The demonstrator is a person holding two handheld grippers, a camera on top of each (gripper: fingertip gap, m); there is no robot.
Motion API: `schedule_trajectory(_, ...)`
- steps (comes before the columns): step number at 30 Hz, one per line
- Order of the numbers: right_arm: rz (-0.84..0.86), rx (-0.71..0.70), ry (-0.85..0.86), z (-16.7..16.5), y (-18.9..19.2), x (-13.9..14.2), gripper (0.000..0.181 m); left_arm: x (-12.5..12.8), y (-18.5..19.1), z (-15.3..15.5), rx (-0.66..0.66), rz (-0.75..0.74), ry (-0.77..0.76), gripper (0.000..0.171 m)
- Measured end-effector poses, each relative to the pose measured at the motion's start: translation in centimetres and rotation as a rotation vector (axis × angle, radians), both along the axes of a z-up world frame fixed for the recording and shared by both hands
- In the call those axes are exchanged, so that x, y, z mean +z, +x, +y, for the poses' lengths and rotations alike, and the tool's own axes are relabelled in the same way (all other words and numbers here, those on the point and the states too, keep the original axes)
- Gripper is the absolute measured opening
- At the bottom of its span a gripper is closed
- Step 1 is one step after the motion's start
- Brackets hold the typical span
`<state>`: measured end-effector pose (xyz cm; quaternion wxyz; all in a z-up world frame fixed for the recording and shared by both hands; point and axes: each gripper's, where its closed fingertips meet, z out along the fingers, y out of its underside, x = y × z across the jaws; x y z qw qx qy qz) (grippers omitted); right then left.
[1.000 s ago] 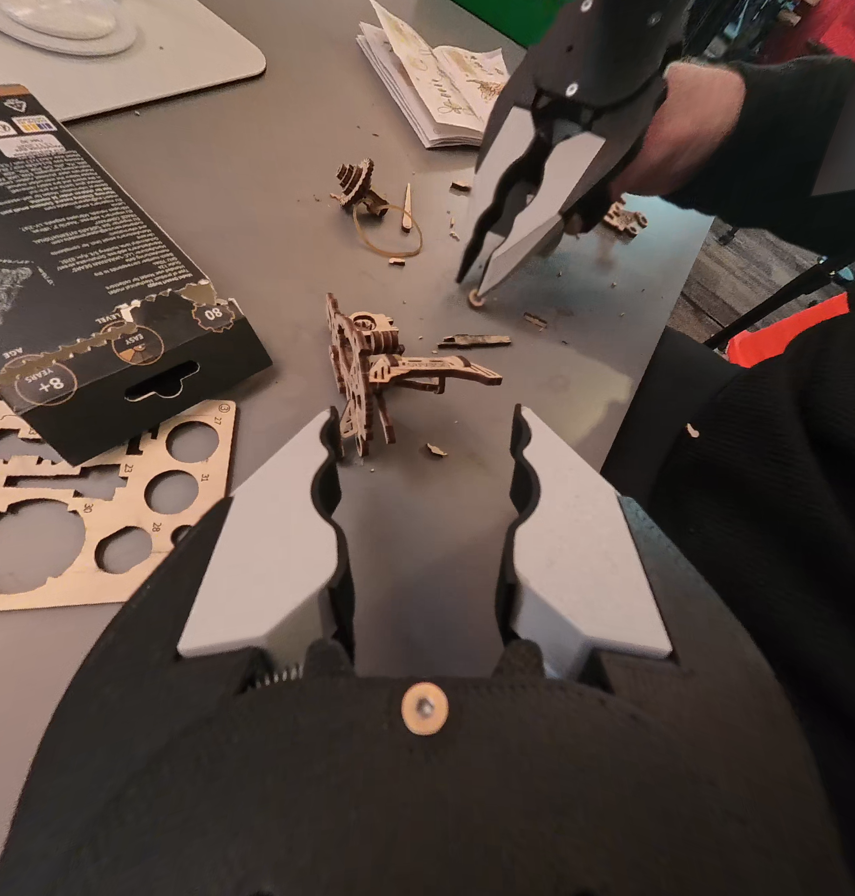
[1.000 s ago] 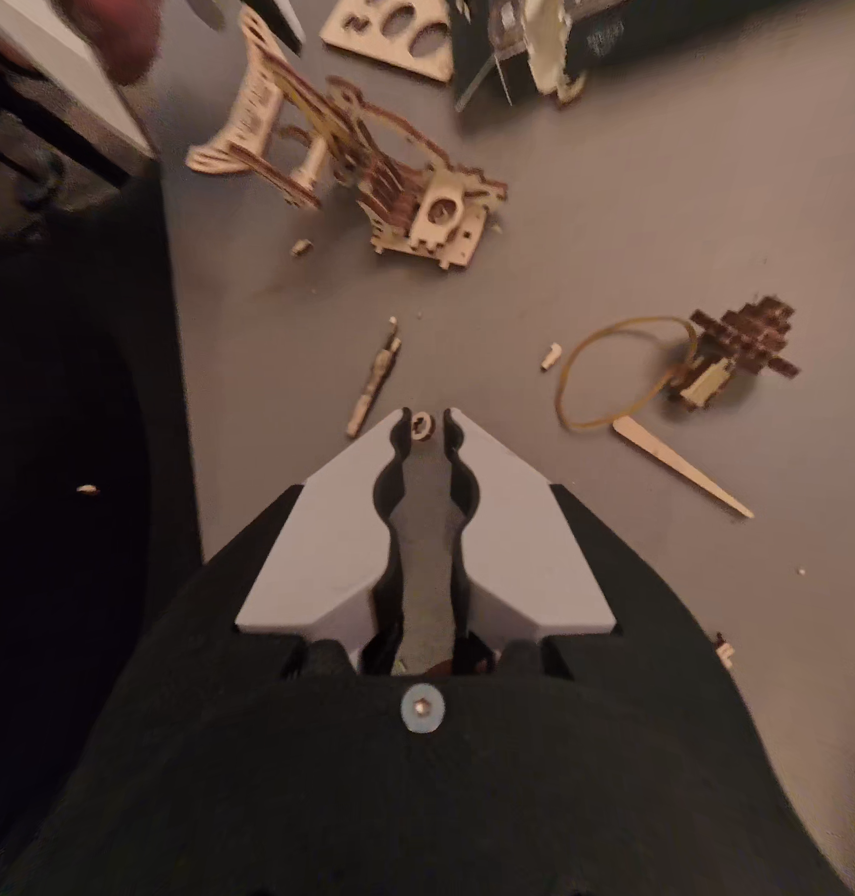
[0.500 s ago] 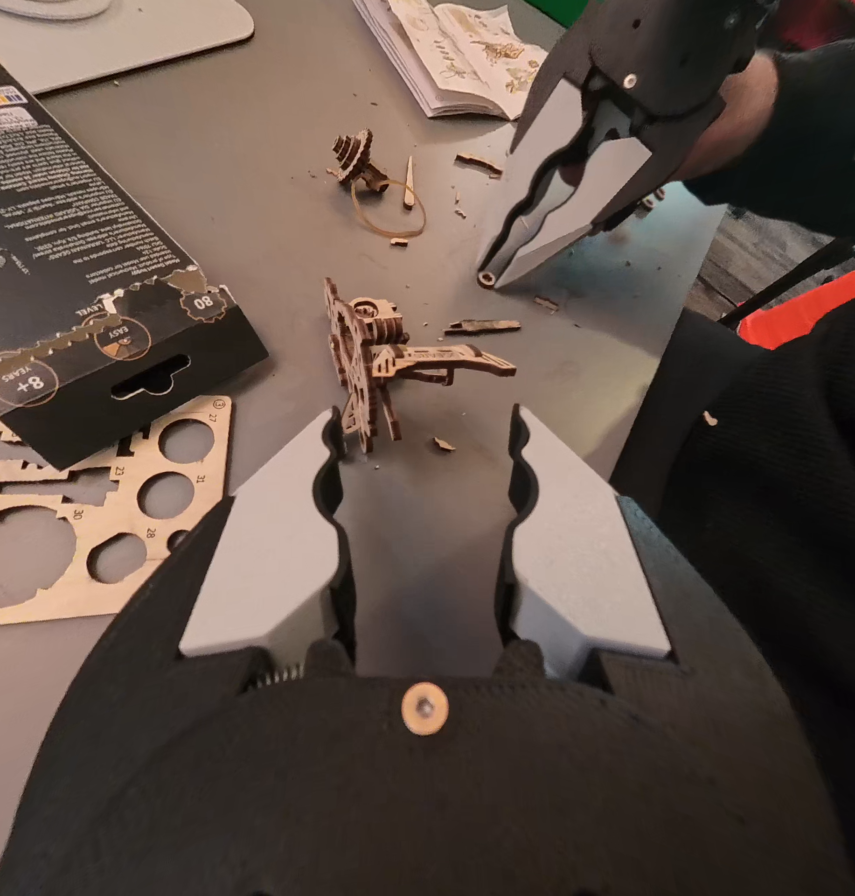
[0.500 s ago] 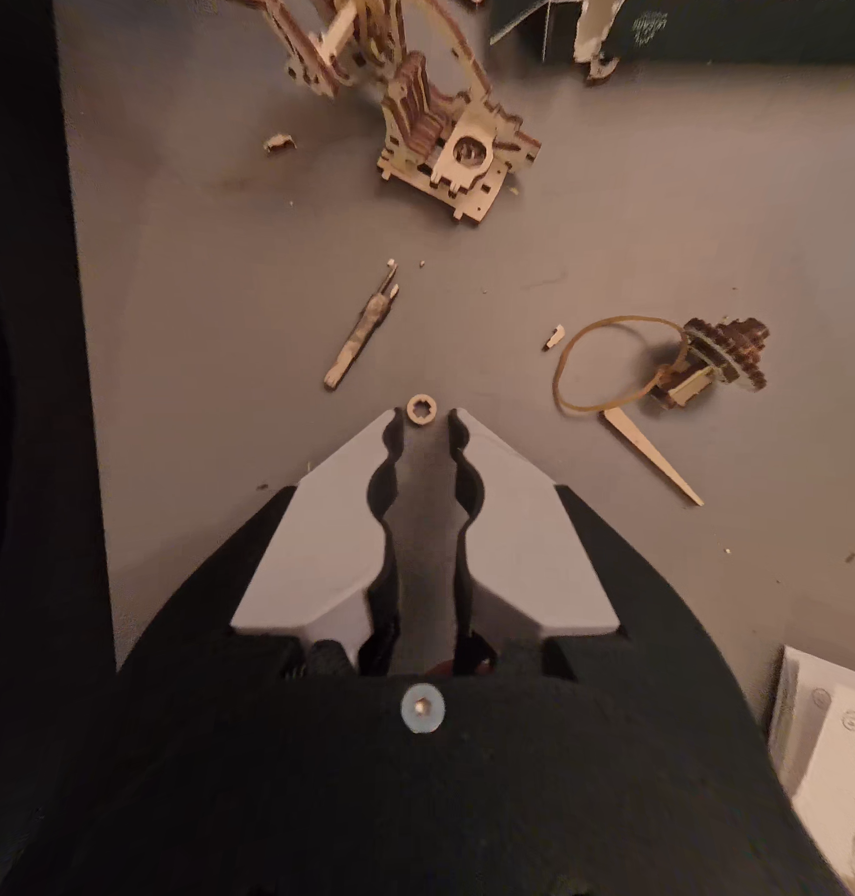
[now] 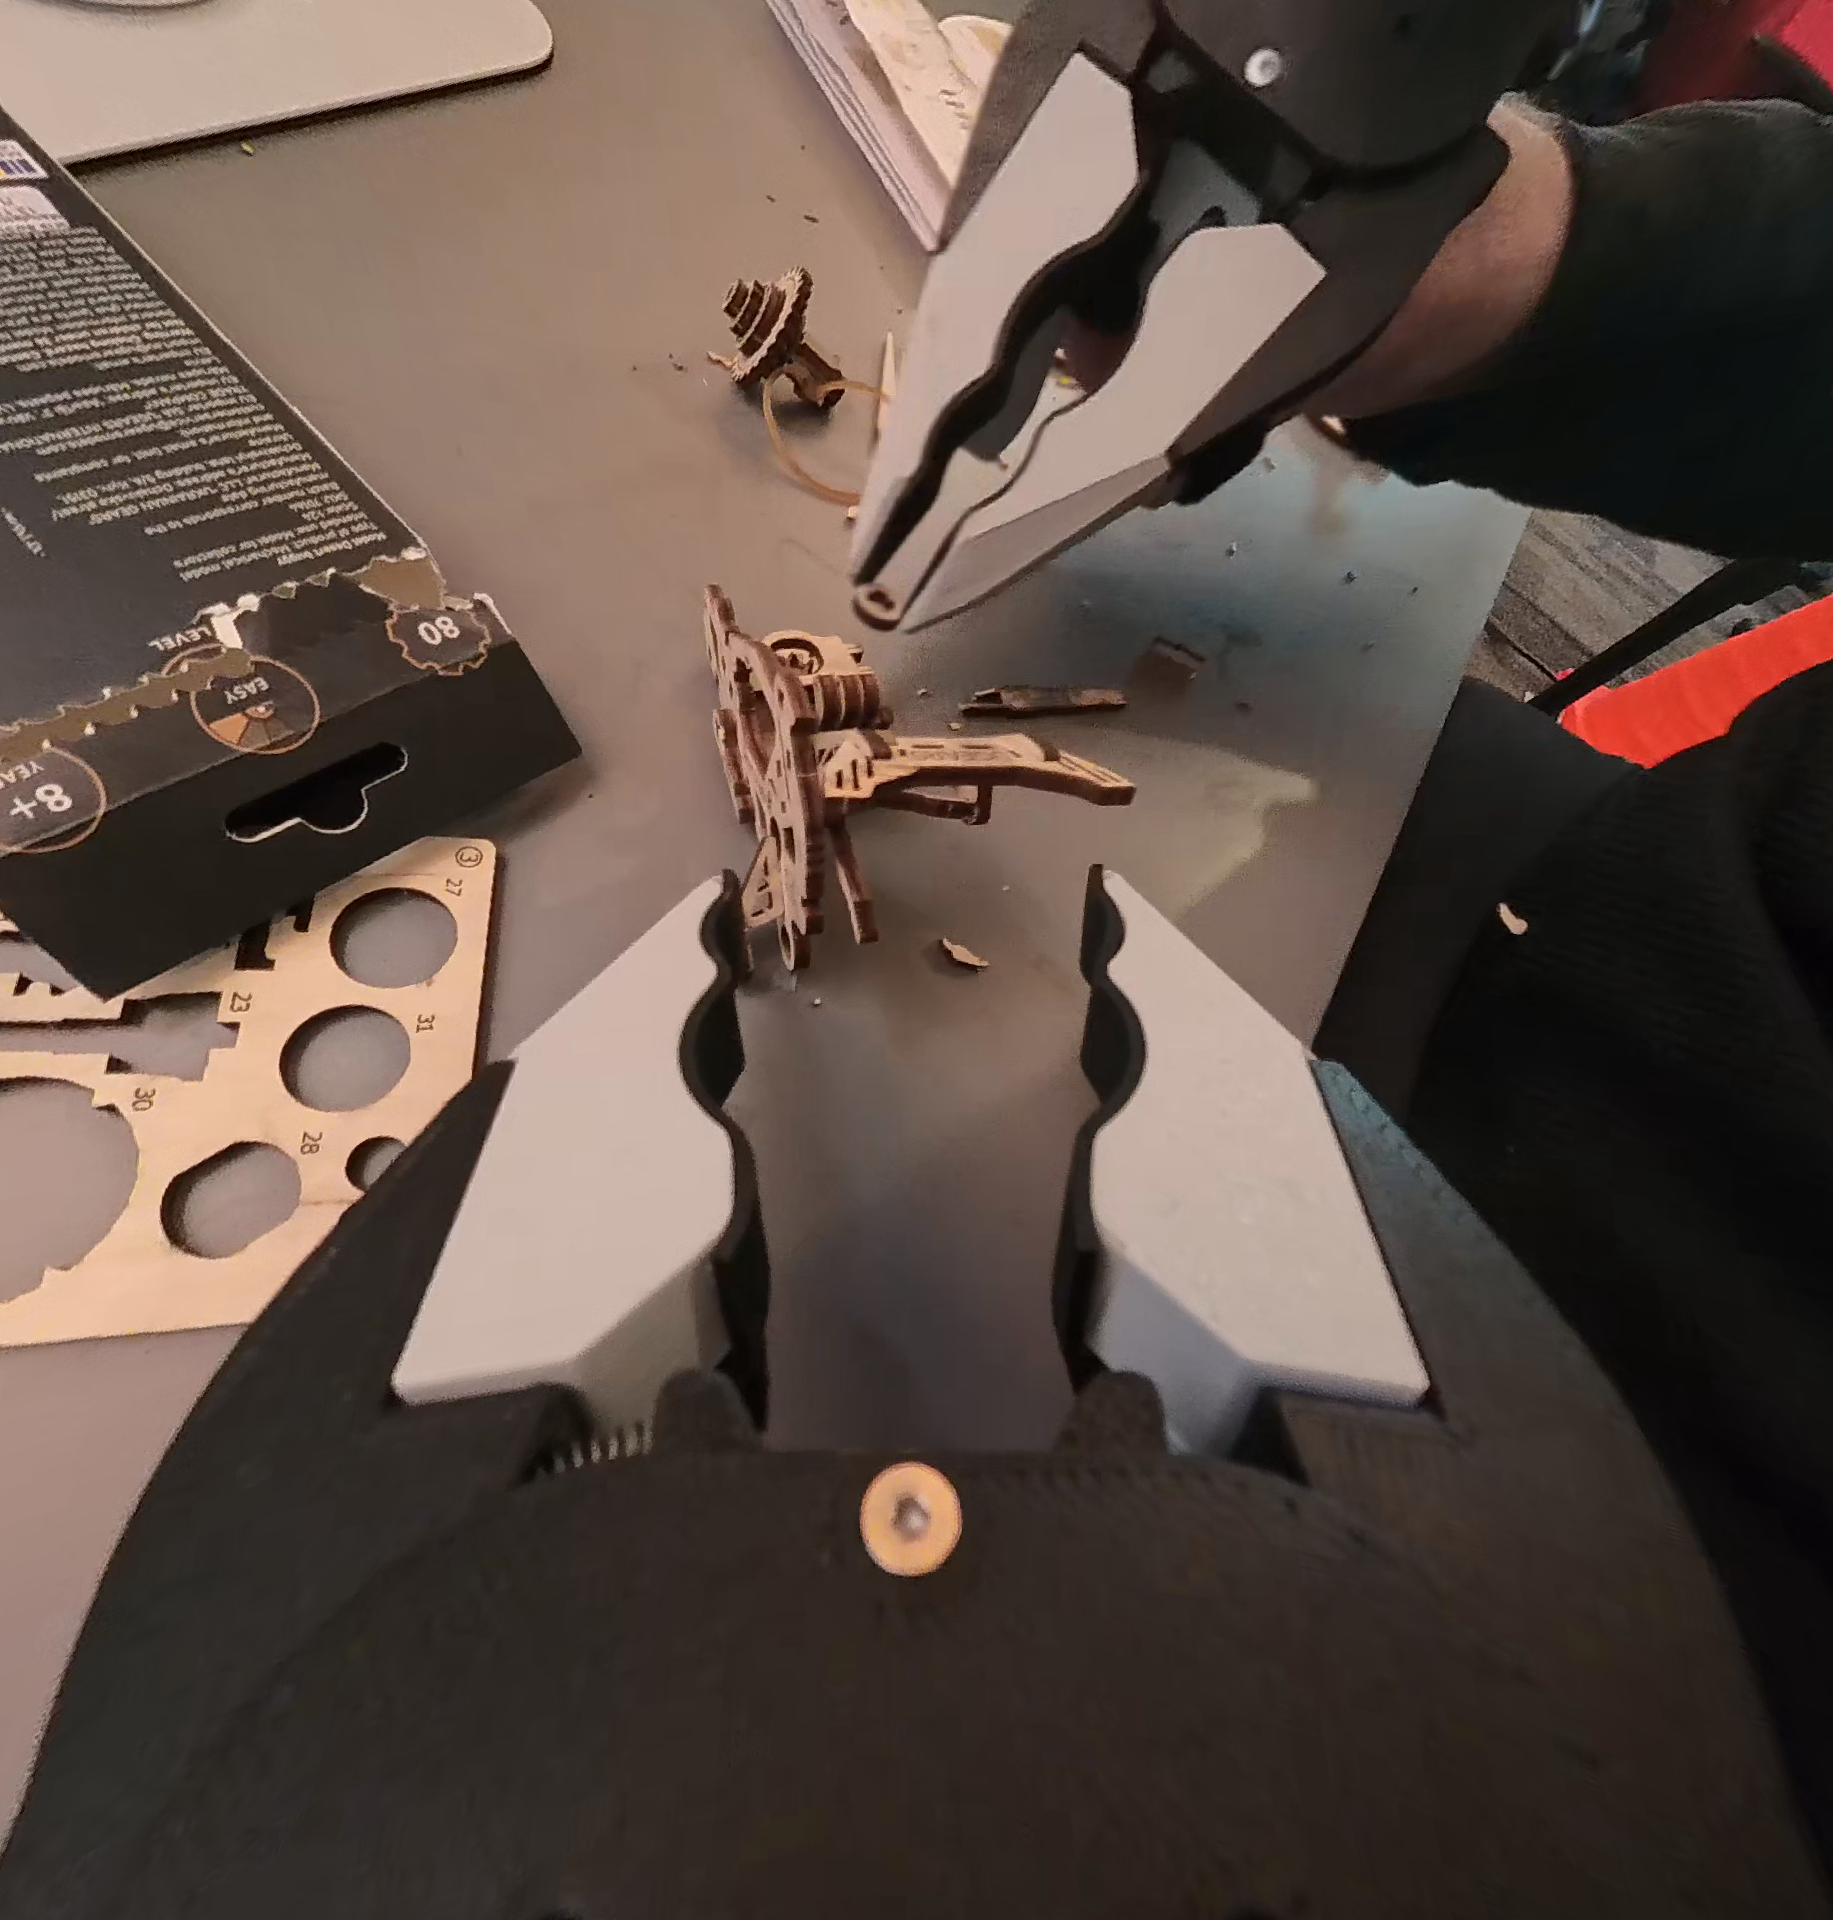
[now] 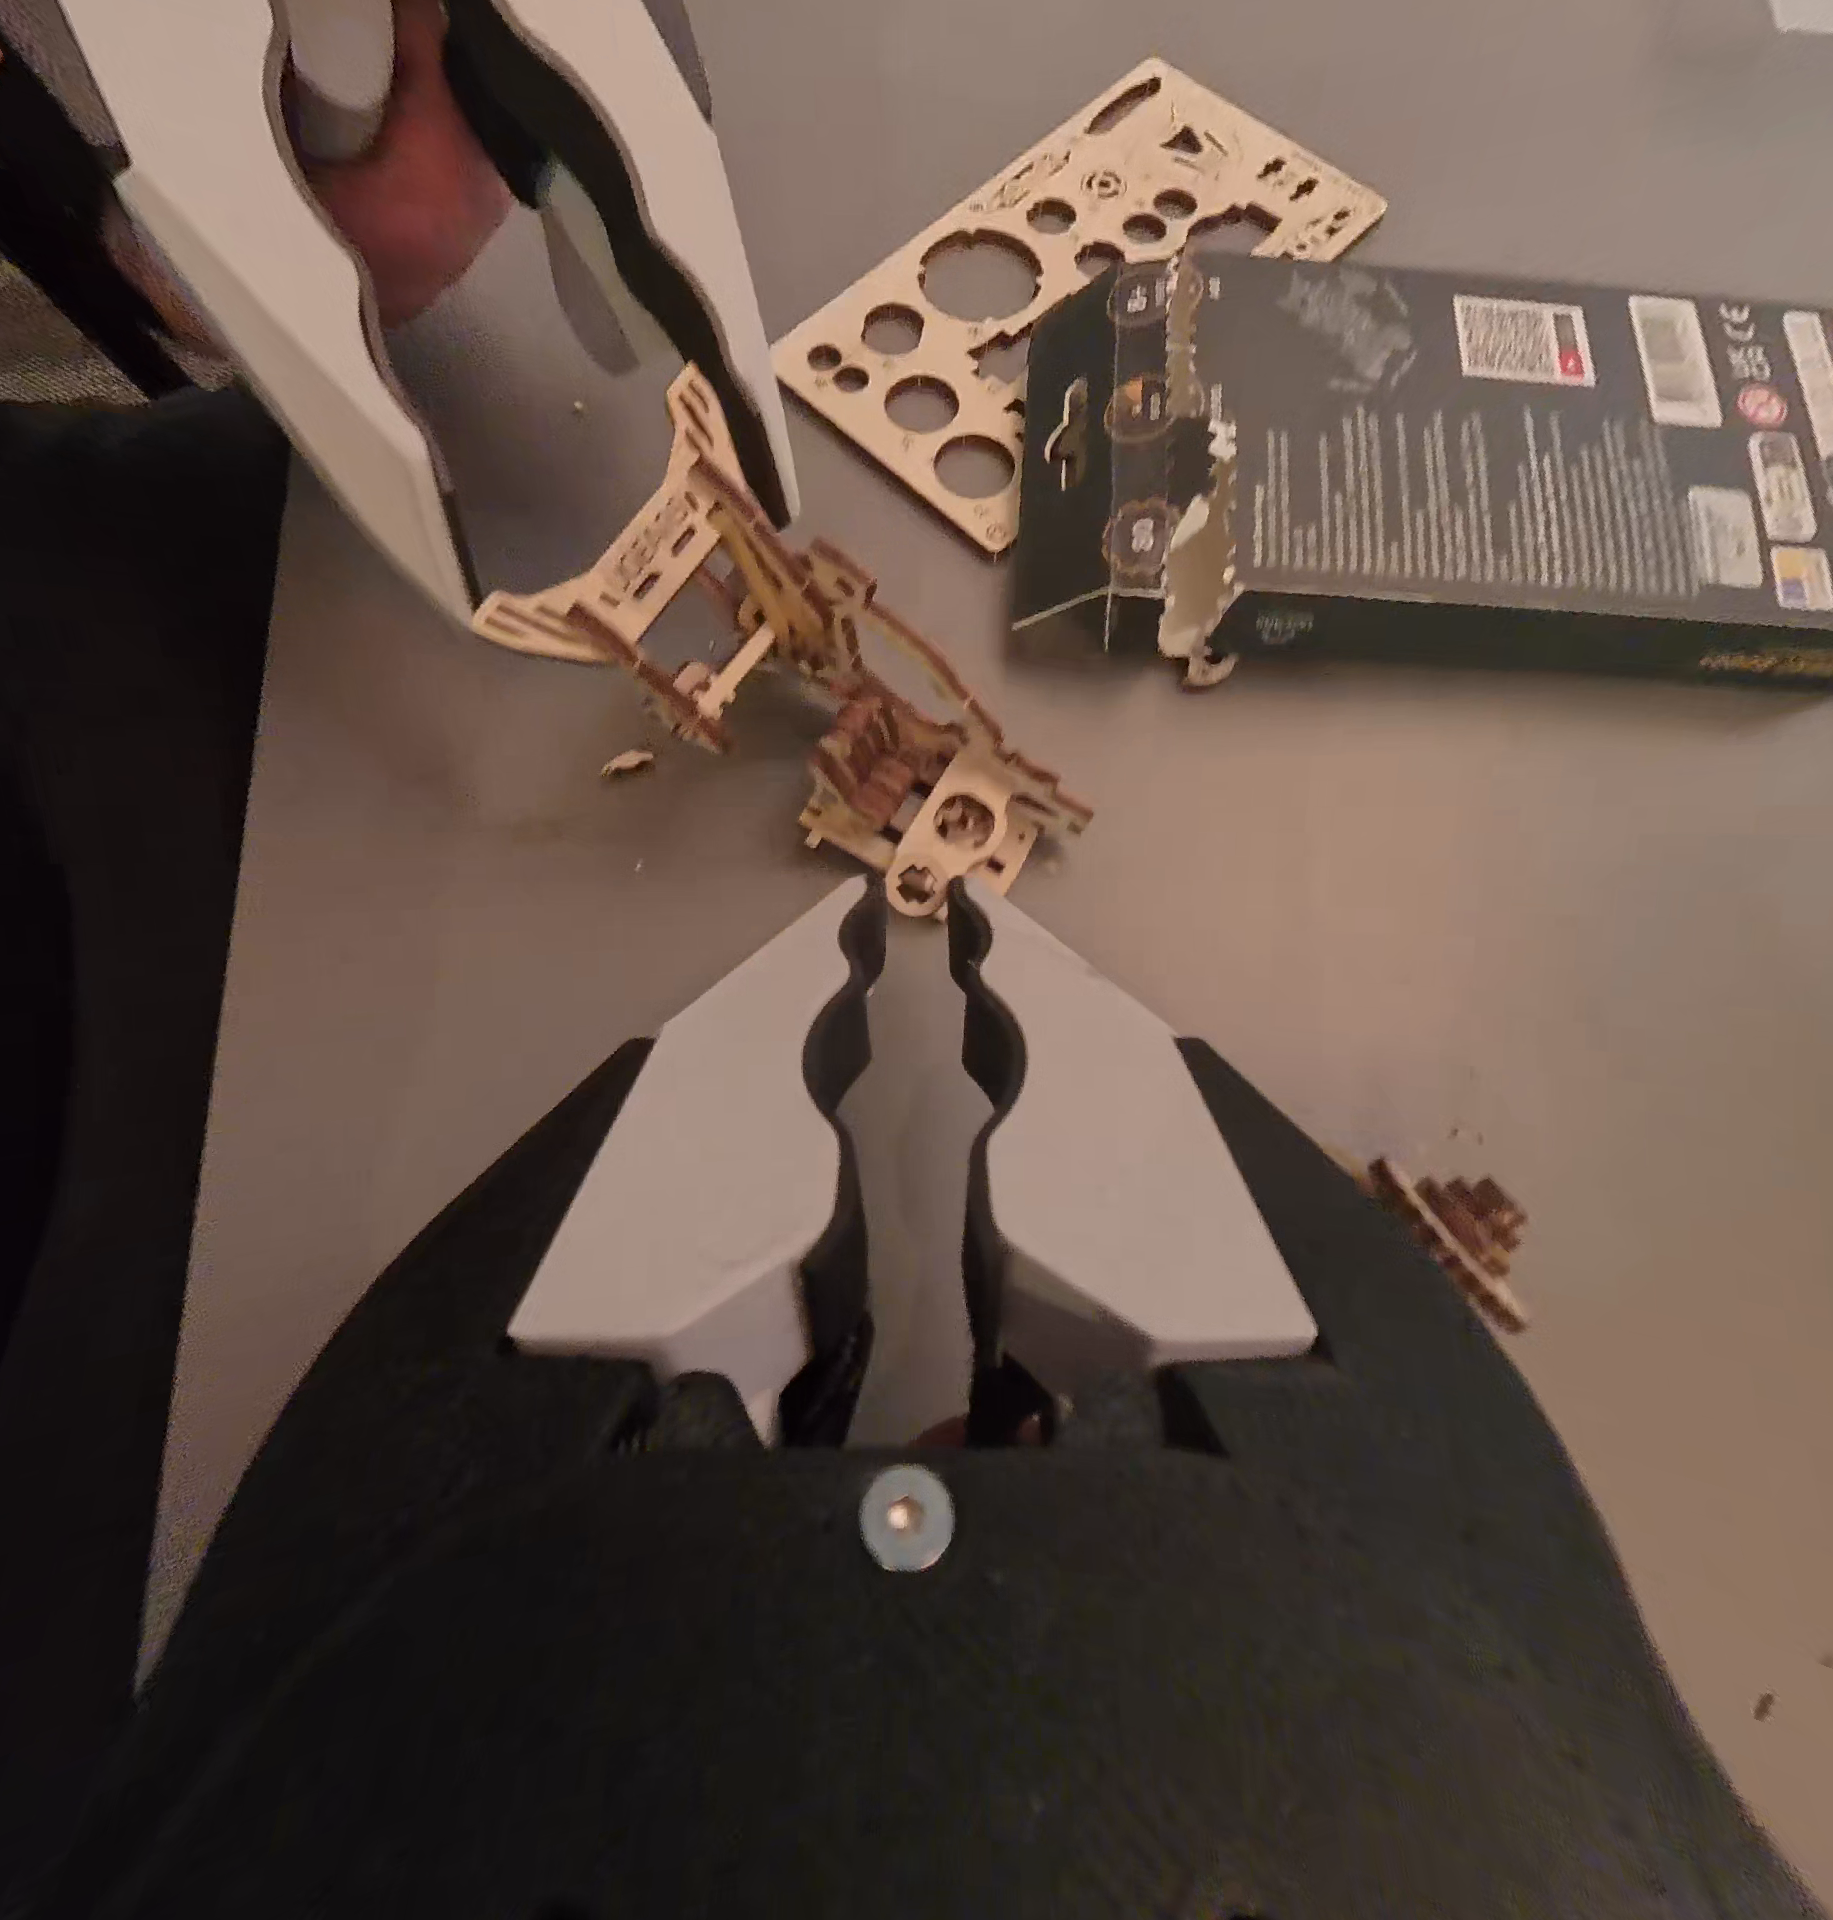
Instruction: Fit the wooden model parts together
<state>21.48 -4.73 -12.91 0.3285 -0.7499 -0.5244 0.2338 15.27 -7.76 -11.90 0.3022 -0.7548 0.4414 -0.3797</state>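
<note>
Left gripper: jaws wide open, holding nothing. The wooden model sits on the grey table just past its tips; the left fingertip is right beside the model's frame, contact unclear.

Right gripper: jaws nearly closed, pinching 1 small wooden ring at the very tips. Ring is held just beside the round hub end of the model; in the left wrist view the ring hangs just above the model, not touching.

Farther out: punched-out wooden sheet, torn black box overlapping it, gear stack with a rubber band, booklet at the far edge.
</note>
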Motion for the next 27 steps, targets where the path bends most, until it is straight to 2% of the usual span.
schedule_trajectory(6,-0.009,0.004,0.002,1.5,-1.3,-0.5,0.008,-0.4,0.2,0.2,-0.010,0.009,0.007,0.059)
schedule_trajectory(19,-0.009,-0.016,-0.075,1.5,-1.5,-1.2,0.008,-1.5,0.5,0.6,-0.017,0.013,-0.017,0.050)
schedule_trajectory(22,-0.012,-0.008,-0.081,1.3,-1.6,-1.1,0.018,-1.5,0.6,0.6,-0.019,0.010,-0.020,0.048)
schedule_trajectory(24,0.010,-0.015,-0.072,1.6,-1.5,-0.6,0.011,-1.5,0.6,0.6,-0.021,0.012,-0.017,0.048)
schedule_trajectory(27,0.020,-0.002,-0.085,1.3,-1.4,-0.2,0.011,-1.5,0.6,0.6,-0.022,0.009,-0.017,0.048)
